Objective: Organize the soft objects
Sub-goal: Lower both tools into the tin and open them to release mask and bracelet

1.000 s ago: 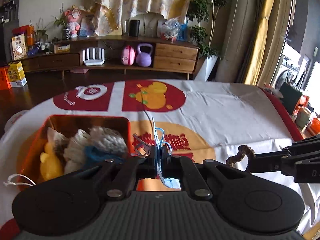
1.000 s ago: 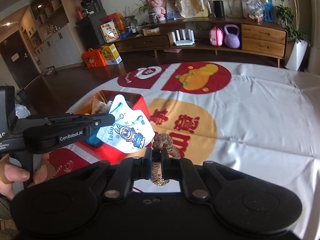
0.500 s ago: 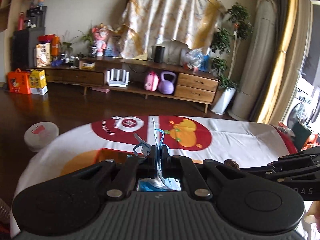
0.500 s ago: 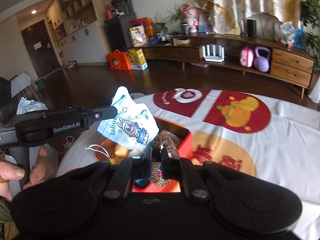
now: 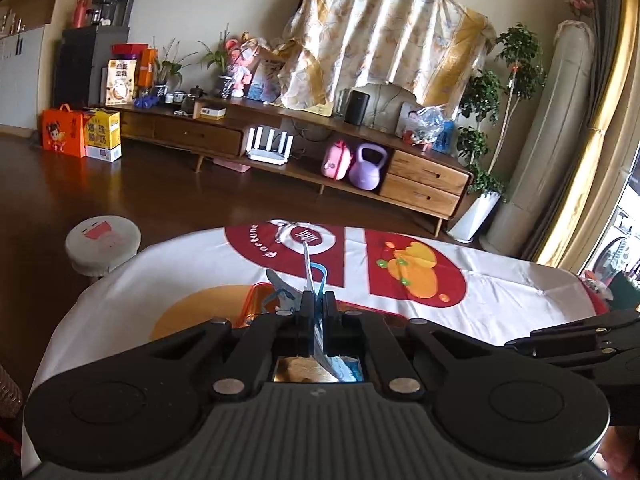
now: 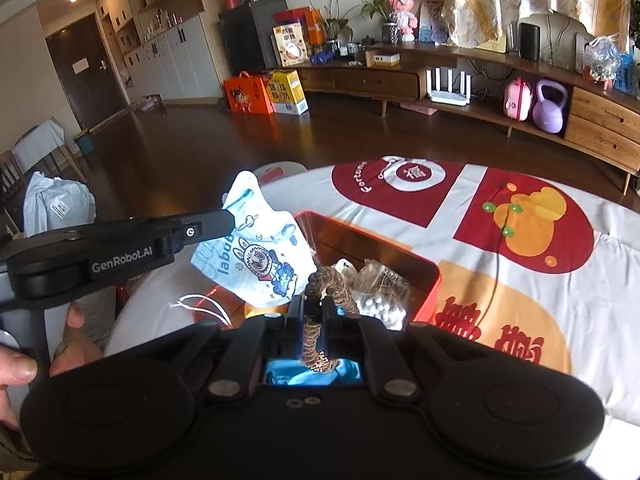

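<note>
The worktop [image 6: 520, 300] with its red and white cloth carries an orange tin box [image 6: 424, 276], already holding soft bits and packets. Over its near left corner the left tool [image 6: 230, 220] hangs a printed face mask [image 6: 260, 256], fingers pressed together on one edge; it looks feather-light and limp, so I'd guess it drops flat once released. The right tool [image 6: 314, 306] is pinching a brown scrunchie [image 6: 328, 280] just above the box, a springy loop best held across its band as now, and likely to roll when let go.
</note>
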Demonstrator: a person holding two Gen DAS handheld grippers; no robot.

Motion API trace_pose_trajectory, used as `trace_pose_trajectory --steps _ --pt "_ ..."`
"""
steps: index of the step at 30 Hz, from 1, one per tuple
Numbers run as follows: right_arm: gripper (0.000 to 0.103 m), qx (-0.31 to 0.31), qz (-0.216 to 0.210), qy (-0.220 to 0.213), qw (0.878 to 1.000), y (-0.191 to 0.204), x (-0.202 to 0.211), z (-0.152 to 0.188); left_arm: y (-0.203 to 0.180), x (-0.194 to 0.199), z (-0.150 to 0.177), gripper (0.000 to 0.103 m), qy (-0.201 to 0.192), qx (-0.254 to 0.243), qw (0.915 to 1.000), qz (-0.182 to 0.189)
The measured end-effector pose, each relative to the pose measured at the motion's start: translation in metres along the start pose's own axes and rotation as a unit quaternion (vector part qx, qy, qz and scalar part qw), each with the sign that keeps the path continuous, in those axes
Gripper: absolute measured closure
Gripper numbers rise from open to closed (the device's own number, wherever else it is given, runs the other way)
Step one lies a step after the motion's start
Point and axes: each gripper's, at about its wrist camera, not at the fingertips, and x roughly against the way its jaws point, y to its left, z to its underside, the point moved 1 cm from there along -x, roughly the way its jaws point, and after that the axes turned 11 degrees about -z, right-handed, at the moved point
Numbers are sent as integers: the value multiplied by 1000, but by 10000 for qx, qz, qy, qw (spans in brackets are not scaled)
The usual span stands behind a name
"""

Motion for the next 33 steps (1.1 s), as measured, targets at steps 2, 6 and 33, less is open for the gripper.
trace_pose_trajectory --steps 2,6,33 --pt "96 -53 34 71 10000 -3 -9 1 3 -7 5 100 73 39 10000 19" --pt "96 -172 67 208 9996 -8 -23 6 8 -18 15 100 194 39 9998 16" --pt "62 -495 -40 519 9974 -4 -37 34 21 -33 59 92 1200 -124 9923 -266"
